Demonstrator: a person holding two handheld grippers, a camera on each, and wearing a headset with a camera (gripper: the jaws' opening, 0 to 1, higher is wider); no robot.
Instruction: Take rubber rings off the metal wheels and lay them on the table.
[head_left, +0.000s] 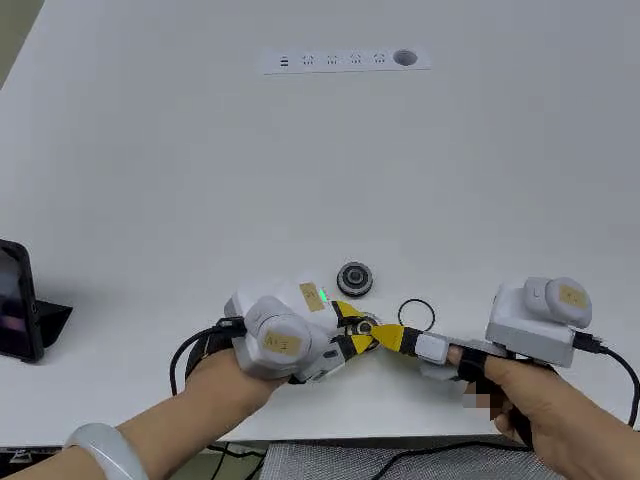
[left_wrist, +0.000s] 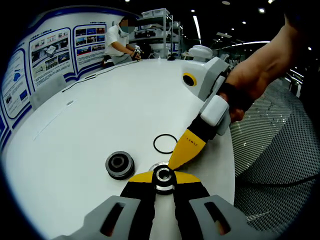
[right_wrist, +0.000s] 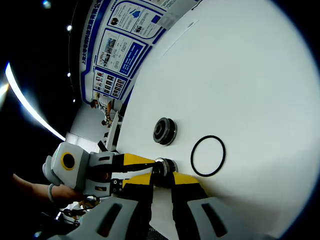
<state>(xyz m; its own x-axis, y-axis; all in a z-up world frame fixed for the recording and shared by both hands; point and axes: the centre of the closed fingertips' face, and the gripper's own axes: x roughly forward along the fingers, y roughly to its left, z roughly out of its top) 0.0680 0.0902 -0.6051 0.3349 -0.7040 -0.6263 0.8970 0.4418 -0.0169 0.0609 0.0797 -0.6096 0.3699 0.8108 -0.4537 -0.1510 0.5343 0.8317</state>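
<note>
One rubber ring (right_wrist: 192, 159) is already off and lies flat on the white surface (head_left: 300, 170), just beside the spot where the two grippers meet, so at least one piece of the job looks finished. The work in hand is a small metal wheel (left_wrist: 164, 179) at the near edge of the surface. The left gripper (head_left: 352, 328) has its yellow tips closed on either side of this wheel and holds it steady. The right gripper (head_left: 383, 337) comes in from the other side with its tips against the same wheel. Its jaws look drawn close, but I cannot tell whether they are biting on anything. I also cannot tell whether this wheel has a ring on it, since the tips cover much of its rim. It may be the one the loose ring came from. A second wheel (head_left: 354, 278) sits free on the surface a little farther from the person, near the ring but not touching it. Its outer band looks dark, so it probably has its ring on and is yet to be done. By that reading the task is partly done, with one wheel being worked on and one untouched.
</note>
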